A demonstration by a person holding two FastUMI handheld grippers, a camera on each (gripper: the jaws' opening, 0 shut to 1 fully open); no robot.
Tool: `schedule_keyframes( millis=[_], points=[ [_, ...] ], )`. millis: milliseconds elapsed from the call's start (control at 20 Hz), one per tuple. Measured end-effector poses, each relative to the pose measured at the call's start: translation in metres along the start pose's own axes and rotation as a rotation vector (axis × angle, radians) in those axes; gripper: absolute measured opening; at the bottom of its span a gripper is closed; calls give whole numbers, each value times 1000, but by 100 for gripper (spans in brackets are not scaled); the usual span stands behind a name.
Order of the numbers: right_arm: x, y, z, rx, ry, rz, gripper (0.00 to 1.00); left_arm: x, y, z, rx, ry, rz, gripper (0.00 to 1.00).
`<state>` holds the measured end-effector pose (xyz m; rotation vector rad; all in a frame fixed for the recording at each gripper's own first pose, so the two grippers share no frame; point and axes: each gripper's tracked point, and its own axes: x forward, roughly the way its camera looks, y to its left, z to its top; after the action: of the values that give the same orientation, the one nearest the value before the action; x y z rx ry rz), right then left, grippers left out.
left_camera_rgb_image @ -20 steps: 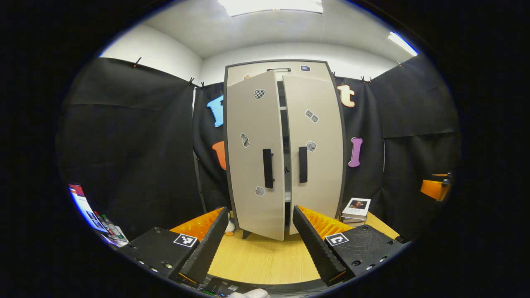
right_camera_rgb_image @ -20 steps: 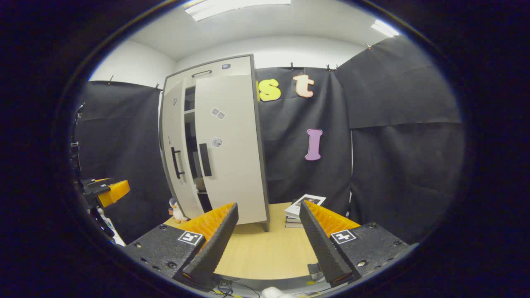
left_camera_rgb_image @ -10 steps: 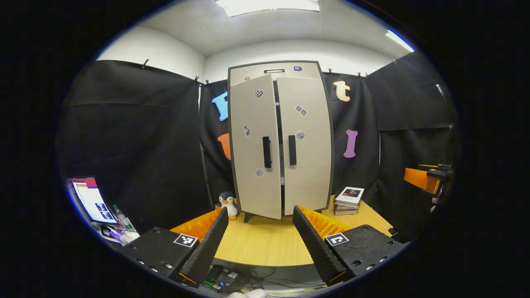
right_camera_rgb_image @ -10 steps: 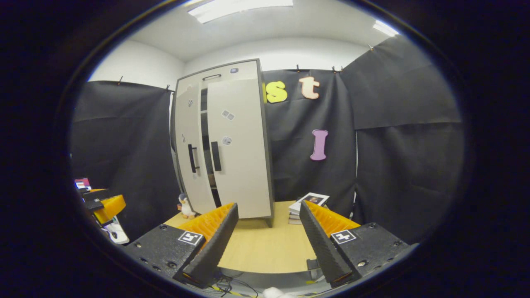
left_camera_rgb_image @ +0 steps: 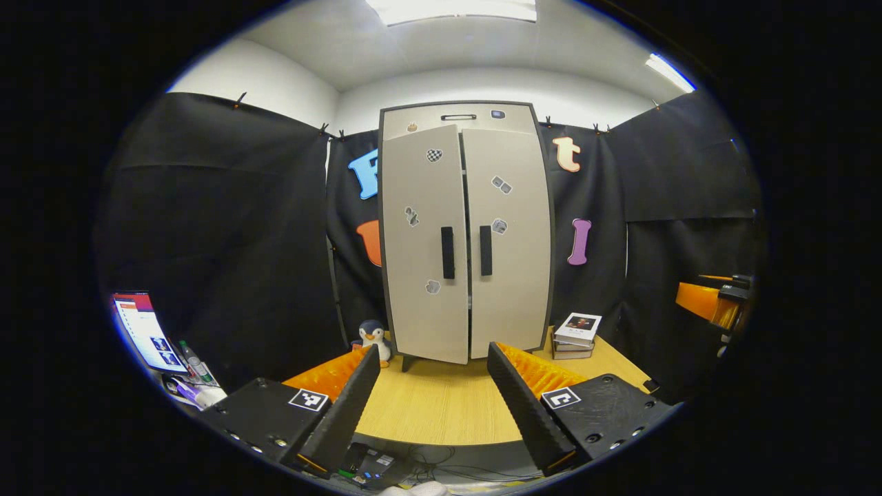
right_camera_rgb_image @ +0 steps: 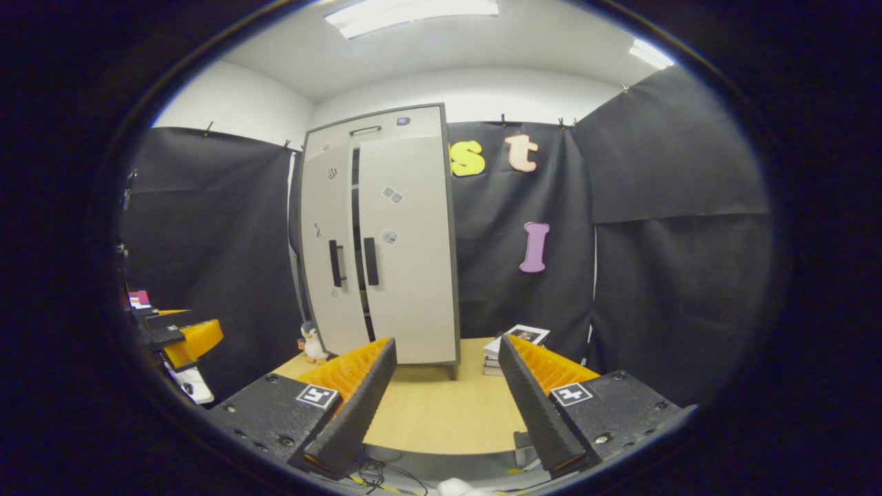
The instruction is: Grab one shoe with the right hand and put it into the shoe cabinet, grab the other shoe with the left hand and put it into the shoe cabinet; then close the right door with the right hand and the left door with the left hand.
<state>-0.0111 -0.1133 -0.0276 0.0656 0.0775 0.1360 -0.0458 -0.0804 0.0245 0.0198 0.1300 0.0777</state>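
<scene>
Left gripper view: tall grey shoe cabinet [left_camera_rgb_image: 466, 234] stands on the light wooden bench [left_camera_rgb_image: 441, 413], doors nearly shut; left gripper [left_camera_rgb_image: 433, 406] and right gripper [right_camera_rgb_image: 441, 406] both spread wide, empty.

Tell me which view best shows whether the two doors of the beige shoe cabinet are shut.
The left gripper view: it faces the beige shoe cabinet head-on, doors nearly flush. The right gripper view sees the cabinet obliquely, with a dark gap between the doors.
</scene>
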Motion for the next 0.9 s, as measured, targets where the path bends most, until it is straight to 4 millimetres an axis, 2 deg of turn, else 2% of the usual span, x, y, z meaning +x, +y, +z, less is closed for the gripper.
schedule_keyframes(
  millis=[100,250,600,900],
  points=[
    [1,1,-1,2,7,-12,97,2,2,3,0,-7,-8,96],
    [2,4,-4,19,17,-19,95,6,6,1,8,-7,-9,96],
    [8,24,2,-3,13,-18,95,17,21,-6,-22,10,-20,96],
    [11,32,2,-8,11,-31,98,22,26,-7,-12,11,-39,96]
  ],
)
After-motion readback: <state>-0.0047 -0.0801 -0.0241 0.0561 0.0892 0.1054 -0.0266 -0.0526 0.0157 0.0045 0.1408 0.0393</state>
